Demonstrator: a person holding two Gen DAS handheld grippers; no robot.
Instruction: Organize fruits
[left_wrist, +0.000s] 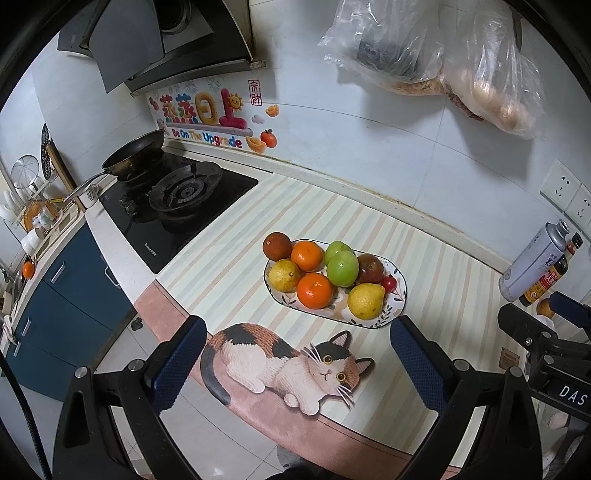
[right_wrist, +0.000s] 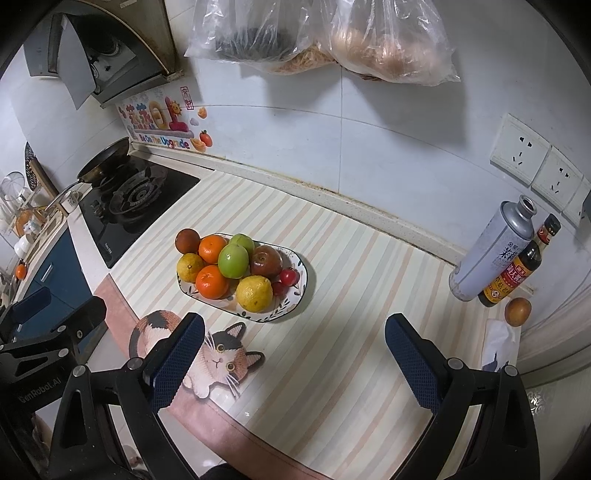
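1. Lying across the counter: striped mat (right_wrist: 351, 295), its near left corner carrying a printed calico cat (left_wrist: 288, 365).
2. Sitting at far left: black gas stove (left_wrist: 181, 206), bearing a dark frying pan (left_wrist: 135, 155) on its far burner.
3. Hanging on the tiled wall above: clear plastic bags (right_wrist: 321, 37) of food.
4. Resting on the mat, left of centre and near the stove: oval patterned plate (right_wrist: 299, 291), piled with fruit.
5. Standing at far right against the wall: grey metal can (right_wrist: 491, 251), touching a dark sauce bottle (right_wrist: 513, 277) on its near side.
6. Hovering wide open and empty, near the cat print: left gripper (left_wrist: 299, 365), blue pads well apart, short of the plate.
7. Hovering just as wide open, gripping nothing, over bare mat to the right of the plate: right gripper (right_wrist: 295, 354).
8. Filling the plate: two oranges (right_wrist: 212, 280), two green apples (right_wrist: 232, 260), two yellow lemons (right_wrist: 255, 293), a dark red apple (right_wrist: 266, 262), and a brownish round fruit (right_wrist: 187, 240) perching at the far left rim.
9. Lying apart at near right, just beside the sauce bottle: single brown-orange fruit (right_wrist: 518, 311).
10. Nestling at the plate's right side: small red cherry tomatoes (right_wrist: 288, 277).
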